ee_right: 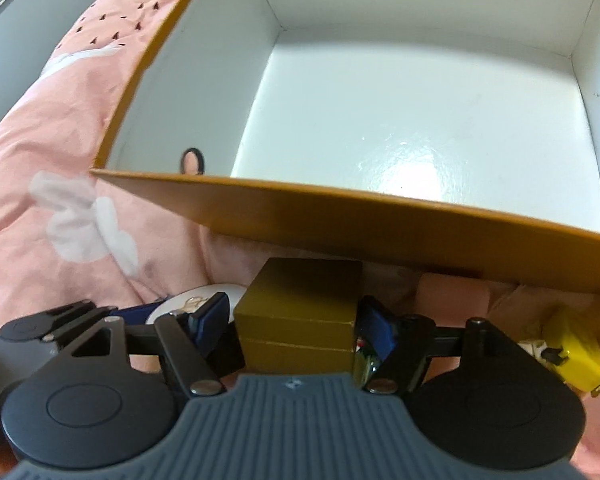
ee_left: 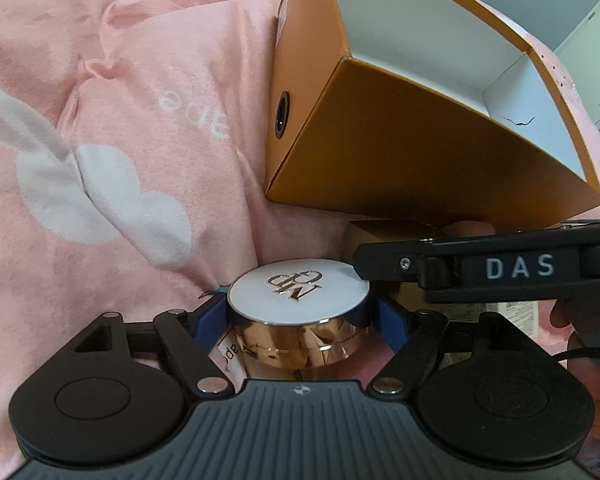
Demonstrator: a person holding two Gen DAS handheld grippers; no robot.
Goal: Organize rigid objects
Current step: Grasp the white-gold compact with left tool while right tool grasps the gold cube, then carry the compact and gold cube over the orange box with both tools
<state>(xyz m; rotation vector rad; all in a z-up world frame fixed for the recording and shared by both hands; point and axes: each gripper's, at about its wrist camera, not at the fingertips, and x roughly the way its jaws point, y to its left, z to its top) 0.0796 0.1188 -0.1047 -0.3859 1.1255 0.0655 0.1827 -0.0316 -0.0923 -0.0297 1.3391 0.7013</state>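
The jar sits left of the small box — both before the open carton.

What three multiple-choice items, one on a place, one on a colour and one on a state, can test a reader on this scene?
1. Where does the round jar stand?
A. inside the orange box
B. between the left gripper's fingers, on the pink cloth
C. on top of the gold box

2. What colour is the inside of the orange box?
A. white
B. black
C. pink

3. What lies in the orange box?
A. the yellow plug
B. the round jar
C. nothing that shows

Answers:
1 B: blue fingers of the left gripper flank the jar on the pink cloth.
2 A: its walls and floor show white.
3 C: the floor is bare; the gold box and the yellow plug lie outside.
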